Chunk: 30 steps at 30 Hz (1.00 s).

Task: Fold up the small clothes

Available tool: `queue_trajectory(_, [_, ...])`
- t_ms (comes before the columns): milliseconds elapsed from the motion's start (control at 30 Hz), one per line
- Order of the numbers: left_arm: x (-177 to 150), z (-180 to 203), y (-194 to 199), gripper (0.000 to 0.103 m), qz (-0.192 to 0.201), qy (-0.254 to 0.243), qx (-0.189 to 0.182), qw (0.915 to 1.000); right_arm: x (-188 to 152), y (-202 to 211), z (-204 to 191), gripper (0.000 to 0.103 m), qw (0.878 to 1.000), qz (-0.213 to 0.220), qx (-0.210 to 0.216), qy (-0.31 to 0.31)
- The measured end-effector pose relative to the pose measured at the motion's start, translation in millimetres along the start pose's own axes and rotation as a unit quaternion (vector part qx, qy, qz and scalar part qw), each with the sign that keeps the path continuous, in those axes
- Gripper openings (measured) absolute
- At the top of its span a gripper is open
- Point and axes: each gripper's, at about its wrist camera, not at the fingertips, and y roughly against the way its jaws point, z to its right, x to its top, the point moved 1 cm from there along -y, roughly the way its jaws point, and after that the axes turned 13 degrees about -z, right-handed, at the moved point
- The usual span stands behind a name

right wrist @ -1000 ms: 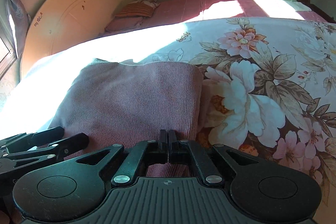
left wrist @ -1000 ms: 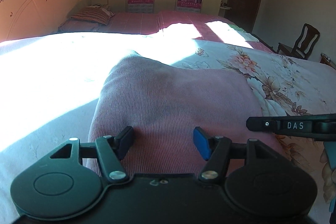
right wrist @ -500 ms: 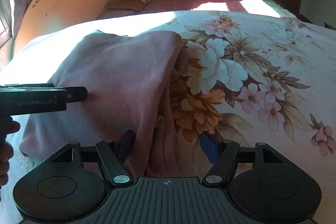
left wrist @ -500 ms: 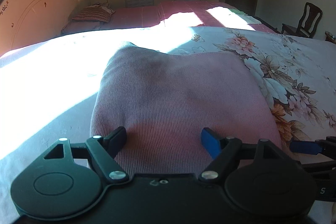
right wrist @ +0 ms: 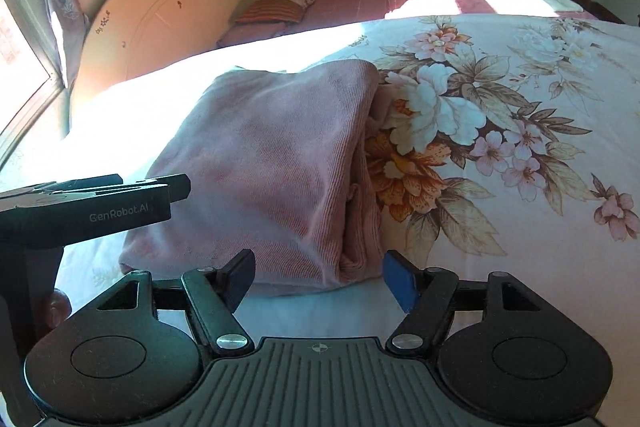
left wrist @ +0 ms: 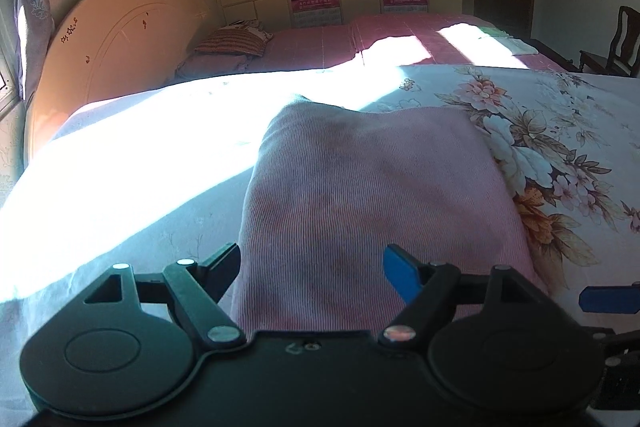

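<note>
Since the earlier frames both grippers have drawn back from the folded pink ribbed knit garment point(right wrist: 272, 163), and the right gripper point(right wrist: 318, 277), then pinched shut at the garment's near edge, has just been opening and now stands wide with nothing gripped. The left gripper point(left wrist: 310, 273) has opened further too; its 2 fingers are spread wide over the garment's near left corner, holding nothing, though whether the pads touch the cloth I cannot tell.

The floral-print white bedspread point(right wrist: 500, 115) carries the garment, which lies flat as a thick folded rectangle, its stacked layers showing along its right side, beside a large white and orange flower in the print. Strong sunlight falls across the bedspread beyond the garment's far left edge. Past the garment stand a cream arched headboard point(left wrist: 120, 39) and a striped pillow point(left wrist: 234, 43). In the right wrist view the left gripper's body sits just left of the garment
</note>
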Motion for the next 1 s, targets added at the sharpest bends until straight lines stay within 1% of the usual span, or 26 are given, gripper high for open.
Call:
queue_trajectory(67, [-9.5, -3.2, 20.3, 0.078, -0.003, -0.003, 0.000, 1.0000, -12.5, 13.7, -1.2, 0.081, 0.999, -0.018, 0.048, -0.003])
queue_trajectory(133, [-22.9, -7.6, 46.6, 0.078, -0.004, 0.005, -0.008, 0.9999, -27.1, 33.0, -4.9, 0.085, 0.997, -0.015, 0.075, -0.003])
queue_trajectory(167, [-29.0, -10.2, 57.5, 0.078, -0.003, 0.011, -0.014, 0.9998, -35.5, 44.2, -7.9, 0.091, 0.996, -0.011, 0.084, 0.001])
queue_trajectory(200, [-38.1, -14.7, 74.1, 0.078, 0.002, 0.021, -0.022, 0.9995, -43.6, 55.4, -11.2, 0.098, 0.996, -0.006, 0.088, 0.004])
queue_trajectory(233, [-46.8, -17.5, 88.0, 0.078, 0.006, 0.029, -0.026, 0.9992, -53.6, 68.0, -15.9, 0.102, 0.996, 0.000, 0.090, 0.009])
queue_trajectory(267, [-54.0, -19.0, 98.7, 0.078, 0.009, 0.035, -0.026, 0.9990, -60.6, 77.2, -20.2, 0.103, 0.996, 0.002, 0.090, 0.017])
queue_trajectory(300, [-63.3, -20.0, 112.7, 0.078, 0.012, 0.040, -0.023, 0.9989, -71.0, 89.1, -26.4, 0.103, 0.996, 0.000, 0.081, 0.027])
queue_trajectory(333, [-73.5, -20.1, 127.5, 0.078, 0.014, 0.044, -0.011, 0.9988, -82.1, 100.8, -32.8, 0.103, 0.998, 0.001, 0.062, 0.034])
queue_trajectory(400, [-90.0, -18.0, 149.2, 0.078, 0.016, 0.047, -0.001, 0.9988, -104.2, 121.1, -43.8, 0.103, 0.999, 0.016, 0.013, 0.050])
queue_trajectory(433, [-98.9, -16.5, 160.0, 0.078, 0.014, 0.048, 0.002, 0.9988, -118.2, 132.5, -49.7, 0.103, 0.998, 0.030, -0.013, 0.061])
queue_trajectory(467, [-107.5, -14.9, 171.2, 0.078, 0.014, 0.049, 0.002, 0.9987, -131.7, 144.1, -54.5, 0.103, 0.996, 0.051, -0.028, 0.070])
queue_trajectory(500, [-116.2, -12.3, 183.4, 0.078, 0.015, 0.052, 0.001, 0.9985, -144.4, 155.5, -58.9, 0.103, 0.994, 0.073, -0.037, 0.079])
queue_trajectory(567, [-134.8, -4.9, 207.3, 0.078, 0.024, 0.053, 0.011, 0.9983, -170.5, 181.0, -67.8, 0.103, 0.987, 0.119, -0.064, 0.083])
queue_trajectory(633, [-153.0, 2.4, 232.4, 0.078, 0.036, 0.047, 0.018, 0.9981, -191.7, 205.1, -76.7, 0.103, 0.982, 0.149, -0.084, 0.078])
queue_trajectory(700, [-167.6, 11.4, 255.8, 0.078, 0.046, 0.043, 0.020, 0.9978, -209.6, 225.9, -85.6, 0.103, 0.977, 0.171, -0.089, 0.090])
queue_trajectory(767, [-179.2, 17.1, 274.1, 0.078, 0.051, 0.047, 0.013, 0.9975, -227.6, 246.1, -93.4, 0.103, 0.972, 0.195, -0.092, 0.097])
queue_trajectory(833, [-192.4, 23.0, 292.5, 0.078, 0.059, 0.052, 0.006, 0.9969, -240.0, 261.2, -98.0, 0.103, 0.969, 0.208, -0.092, 0.096])
queue_trajectory(900, [-202.1, 26.1, 307.4, 0.078, 0.072, 0.055, 0.004, 0.9959, -249.3, 275.0, -100.3, 0.103, 0.966, 0.223, -0.091, 0.094])
queue_trajectory(1000, [-209.6, 30.5, 322.8, 0.078, 0.087, 0.056, 0.011, 0.9945, -256.8, 286.7, -103.1, 0.103, 0.964, 0.232, -0.091, 0.095])
